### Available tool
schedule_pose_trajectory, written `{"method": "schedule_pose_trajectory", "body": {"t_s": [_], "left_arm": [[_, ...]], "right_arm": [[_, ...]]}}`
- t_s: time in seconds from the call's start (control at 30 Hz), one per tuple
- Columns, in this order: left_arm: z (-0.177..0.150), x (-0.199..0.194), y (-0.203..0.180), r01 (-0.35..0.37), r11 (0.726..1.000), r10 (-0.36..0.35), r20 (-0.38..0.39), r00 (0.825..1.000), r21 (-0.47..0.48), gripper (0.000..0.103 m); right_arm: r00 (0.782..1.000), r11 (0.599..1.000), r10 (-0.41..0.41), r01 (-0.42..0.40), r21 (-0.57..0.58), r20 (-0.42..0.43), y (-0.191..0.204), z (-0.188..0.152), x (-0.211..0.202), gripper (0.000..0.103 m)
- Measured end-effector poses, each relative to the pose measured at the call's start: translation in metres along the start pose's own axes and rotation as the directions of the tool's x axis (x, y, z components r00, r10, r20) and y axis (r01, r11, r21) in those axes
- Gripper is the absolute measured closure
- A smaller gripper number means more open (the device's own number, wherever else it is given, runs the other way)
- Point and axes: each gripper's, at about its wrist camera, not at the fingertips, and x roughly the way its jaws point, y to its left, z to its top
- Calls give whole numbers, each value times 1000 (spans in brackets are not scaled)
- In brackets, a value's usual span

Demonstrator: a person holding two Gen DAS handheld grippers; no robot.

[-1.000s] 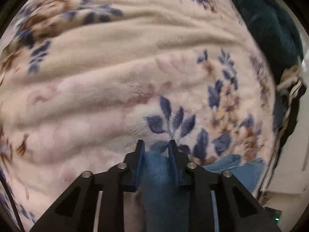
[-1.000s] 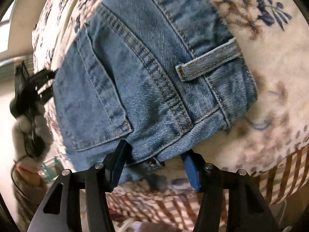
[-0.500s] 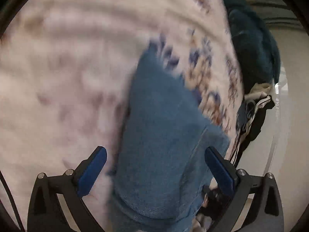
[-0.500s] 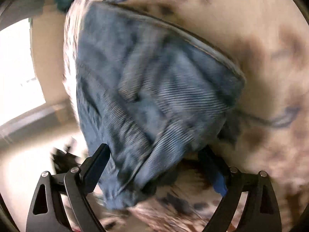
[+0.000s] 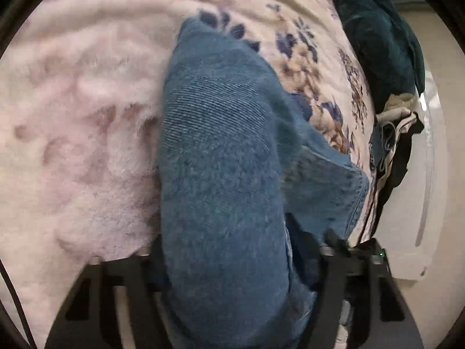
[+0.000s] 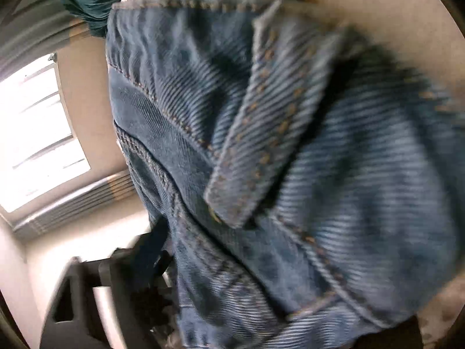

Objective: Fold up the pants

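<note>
Soft floral blanket (image 5: 87, 122) covers the bed that carries the work; its fleece gives a broad, yielding support, which is why the pants are handled here. A dark green cloth (image 5: 377, 35) lies at the far right edge of the bed, and a pile of mixed clothes (image 5: 398, 133) hangs off that same edge, both apart from the job.

The pants (image 5: 221, 174), blue denim, lie on the blanket near its right edge. In the left wrist view a thick folded roll of leg fabric runs from the lower frame toward the far side, with a hemmed end (image 5: 348, 186) spread beside it.

The left tool (image 5: 235, 256) straddles this roll. Its jaws have just been closing, with the denim between them, and stand at a middling width. Whether the pads press on the fabric cannot be told, since the roll hides them.

The right tool (image 6: 232, 276) is at the waist end, where a belt loop (image 6: 255, 133) and stitched seams fill a blurred view. Its jaws have just been closing too, with denim between them; only its left finger (image 6: 151, 250) shows, so a grip cannot be confirmed.

Judgement: one tool at each end keeps the layers aligned while the fold is set.
</note>
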Motion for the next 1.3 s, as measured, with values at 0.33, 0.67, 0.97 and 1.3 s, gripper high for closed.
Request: {"method": "schedule_pose_trajectory", "body": {"t_s": [0.33, 0.67, 0.97, 1.3], "left_arm": [[3, -63, -26, 14, 998, -19, 88, 996, 56, 60], [129, -143, -14, 55, 989, -78, 163, 983, 139, 60], [291, -157, 7, 11, 970, -66, 220, 973, 241, 60], [414, -87, 72, -18, 974, -27, 196, 980, 227, 60]], "right_arm": [[999, 987, -18, 26, -161, 50, 69, -25, -24, 63], [993, 953, 61, -29, -303, 98, 189, -33, 17, 63], [979, 930, 151, -95, -356, 134, 297, 13, 140, 63], [982, 925, 147, -95, -368, 116, 301, 92, 278, 63]]}}
